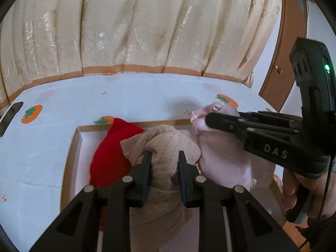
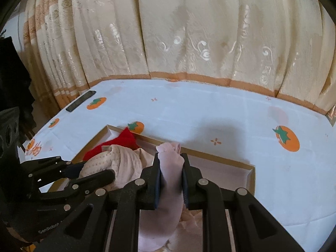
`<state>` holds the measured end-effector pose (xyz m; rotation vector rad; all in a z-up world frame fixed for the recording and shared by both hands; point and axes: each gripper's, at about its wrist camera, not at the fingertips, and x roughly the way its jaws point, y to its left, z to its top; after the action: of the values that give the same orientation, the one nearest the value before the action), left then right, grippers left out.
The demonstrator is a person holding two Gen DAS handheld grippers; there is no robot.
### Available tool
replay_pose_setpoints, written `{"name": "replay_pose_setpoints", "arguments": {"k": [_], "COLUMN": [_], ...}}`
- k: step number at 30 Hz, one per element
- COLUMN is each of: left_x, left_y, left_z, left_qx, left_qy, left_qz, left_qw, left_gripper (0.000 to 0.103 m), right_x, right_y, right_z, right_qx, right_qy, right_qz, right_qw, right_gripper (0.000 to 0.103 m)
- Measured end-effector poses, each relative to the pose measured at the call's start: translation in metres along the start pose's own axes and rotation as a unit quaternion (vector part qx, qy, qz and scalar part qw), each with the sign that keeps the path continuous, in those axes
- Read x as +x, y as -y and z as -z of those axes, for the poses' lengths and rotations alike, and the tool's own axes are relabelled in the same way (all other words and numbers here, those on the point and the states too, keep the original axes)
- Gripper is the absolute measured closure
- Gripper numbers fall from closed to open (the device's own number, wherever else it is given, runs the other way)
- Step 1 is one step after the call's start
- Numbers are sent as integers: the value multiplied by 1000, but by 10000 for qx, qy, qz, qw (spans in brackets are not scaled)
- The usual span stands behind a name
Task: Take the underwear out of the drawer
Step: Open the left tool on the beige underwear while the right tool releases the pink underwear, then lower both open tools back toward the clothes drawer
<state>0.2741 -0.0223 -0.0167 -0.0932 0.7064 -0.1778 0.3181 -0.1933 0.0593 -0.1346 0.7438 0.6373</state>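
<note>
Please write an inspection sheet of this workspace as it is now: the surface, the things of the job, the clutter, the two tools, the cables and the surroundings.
Surface: tablecloth, white with orange fruit prints.
Job's things: shallow drawer lying on the cloth; inside, red underwear, beige dotted underwear and pale pink underwear.
Clutter: dark phone near the far left edge of the cloth.
Grippers: left tool closed on the beige dotted underwear; right tool closed on the pale pink underwear, which is pulled up between its fingers.
Cables: thin black cable beside the right tool's handle.
Surroundings: cream patterned curtain behind the table; wooden chair back at right.
</note>
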Motion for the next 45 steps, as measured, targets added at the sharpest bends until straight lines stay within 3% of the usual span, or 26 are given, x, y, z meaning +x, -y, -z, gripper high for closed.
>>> {"name": "replay_pose_setpoints", "arguments": {"k": [9,10,13,14,19,26,34,40,45], "left_x": [-2,-4,-8,-10,-24,-53,-109,-140,-148], "left_y": [-1,-1,0,1,2,0,-6,-8,-12], "left_z": [0,1,2,3,7,18,52,89,119], "left_qx": [60,48,83,111,142,169,432,688,819], "left_qy": [-3,15,78,100,226,403,602,572,332], "left_qz": [88,84,92,100,87,122,146,65,-38], "left_qw": [9999,10000,9999,9998,9996,9990,9971,9960,9961], "left_gripper": [64,60,55,55,49,48,42,41,41], "right_x": [-1,-3,-8,-10,-21,-43,-107,-152,-160], "right_y": [8,8,8,7,5,-6,-26,-53,-72], "right_z": [6,8,11,13,22,34,57,101,144], "right_qx": [94,103,110,113,92,34,-262,-762,-1133], "right_qy": [35,50,56,47,66,136,393,468,162], "right_qz": [16,22,77,55,5,-136,-345,-477,-653], "right_qw": [9999,9999,9999,9999,9999,9998,9983,9948,9913], "right_gripper": [81,75,41,38,38,37,37,37,37]}}
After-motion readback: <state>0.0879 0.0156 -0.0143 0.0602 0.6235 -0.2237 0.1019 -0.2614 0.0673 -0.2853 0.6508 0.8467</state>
